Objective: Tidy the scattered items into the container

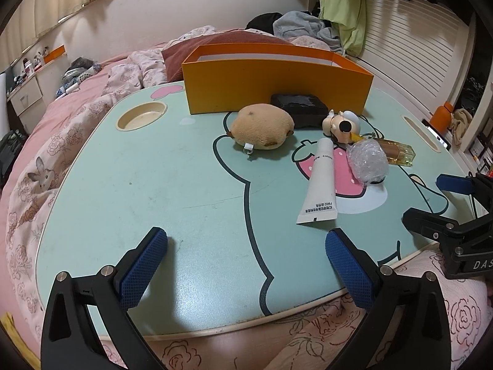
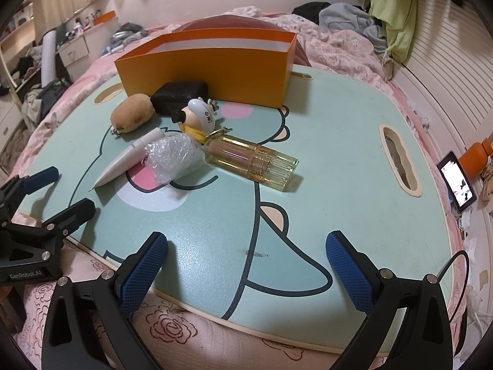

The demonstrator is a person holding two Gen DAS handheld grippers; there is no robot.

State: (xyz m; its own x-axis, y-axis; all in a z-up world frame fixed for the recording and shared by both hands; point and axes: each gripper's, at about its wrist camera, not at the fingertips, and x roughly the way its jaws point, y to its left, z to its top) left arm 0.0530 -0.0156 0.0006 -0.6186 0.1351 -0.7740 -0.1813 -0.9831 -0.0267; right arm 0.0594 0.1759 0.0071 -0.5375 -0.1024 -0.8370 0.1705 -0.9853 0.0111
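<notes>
Both grippers — left gripper [image 1: 246, 243] and right gripper [image 2: 246, 246] — gape wide, holding nothing, over the surface [image 1: 154, 185]; tube [image 1: 320, 182], plush [image 1: 262, 126] and bottle [image 2: 252, 160] lie scattered before the orange box [image 1: 277, 89].

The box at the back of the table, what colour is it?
The box is orange outside, with a white lining visible inside its rim. The right wrist view shows it best.
</notes>
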